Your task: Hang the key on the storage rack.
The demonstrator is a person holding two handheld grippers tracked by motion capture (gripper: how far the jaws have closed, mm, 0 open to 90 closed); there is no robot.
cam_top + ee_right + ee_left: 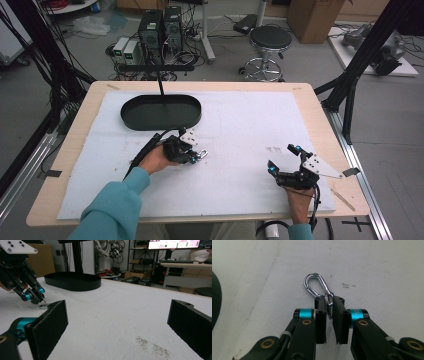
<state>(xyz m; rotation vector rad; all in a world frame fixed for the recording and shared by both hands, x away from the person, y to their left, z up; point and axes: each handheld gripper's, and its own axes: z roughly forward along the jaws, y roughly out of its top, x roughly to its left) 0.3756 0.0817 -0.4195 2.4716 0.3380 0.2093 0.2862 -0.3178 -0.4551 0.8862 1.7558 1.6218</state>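
Observation:
A shiny silver carabiner [315, 285] with a small key ring lies on the white mat. My left gripper [329, 302] is shut on the ring, and the carabiner's loop pokes out beyond the jaw tips. From above, the left gripper [196, 156] sits at the table's middle left with the carabiner [202, 154] at its tip, just in front of the black oval tray [161, 112]. My right gripper [282, 158] rests at the front right, jaws wide open and empty. In the right gripper view the left gripper [35, 298] and the carabiner [43, 305] appear at left.
A white mat [240, 130] covers the wooden table. The black oval tray [72, 280] stands at the back left on the mat. A faint dark smudge [273, 149] marks the mat near the right gripper. A stool and computers stand on the floor beyond the table.

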